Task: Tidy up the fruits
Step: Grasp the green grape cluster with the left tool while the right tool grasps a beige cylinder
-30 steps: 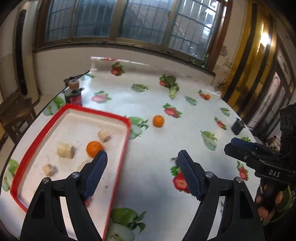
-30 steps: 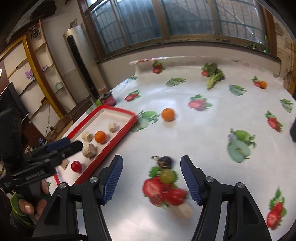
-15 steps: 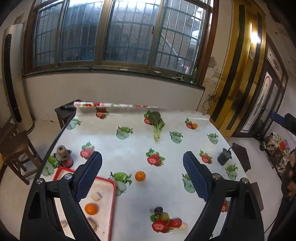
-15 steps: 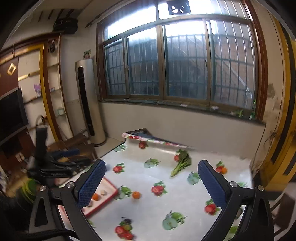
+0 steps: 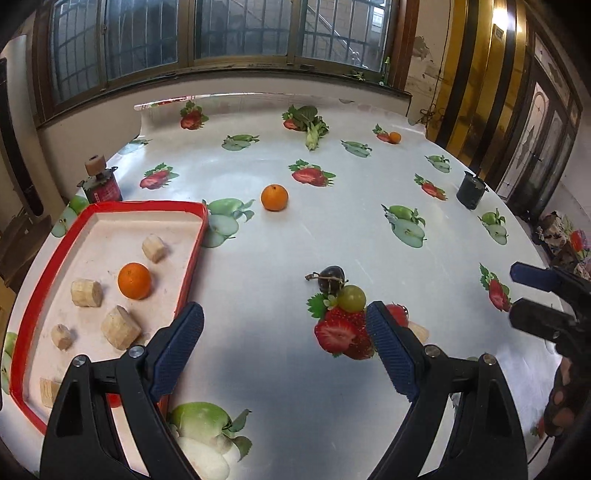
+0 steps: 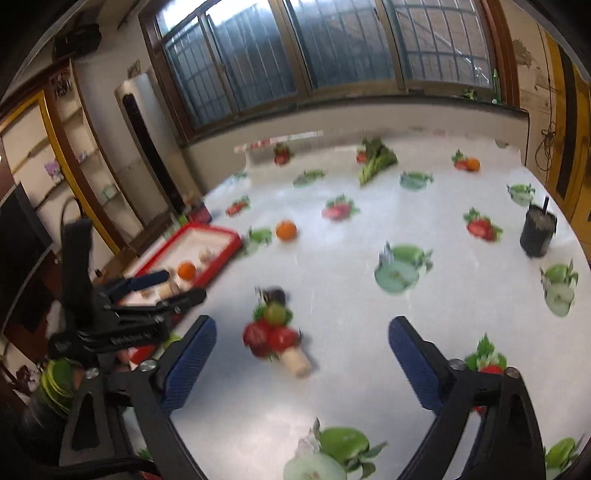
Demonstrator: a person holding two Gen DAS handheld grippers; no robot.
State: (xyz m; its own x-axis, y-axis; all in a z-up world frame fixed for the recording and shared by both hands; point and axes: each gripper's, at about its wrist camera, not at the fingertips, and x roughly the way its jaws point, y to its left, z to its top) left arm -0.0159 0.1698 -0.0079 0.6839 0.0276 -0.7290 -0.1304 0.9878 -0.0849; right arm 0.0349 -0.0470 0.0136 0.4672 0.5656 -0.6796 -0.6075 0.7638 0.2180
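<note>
Both tools back low over counter (image 5: 258, 369) after lifting away. Left tool (image 5: 284, 347): wide, empty. Right tool (image 6: 301, 365): wide, closing, empty. Fruit cluster (image 5: 343, 306) at centre, outside red tray (image 5: 192, 258); sorting unfinished.

Barred windows (image 5: 221, 33) fill the top of the frame; a white cooling tower (image 6: 147, 147) and wooden shelves (image 6: 55, 155) stand upper left.

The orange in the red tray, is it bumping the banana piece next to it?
Apart. In the left wrist view, bare tray floor shows between the orange and the nearest banana piece inside the red tray.
</note>
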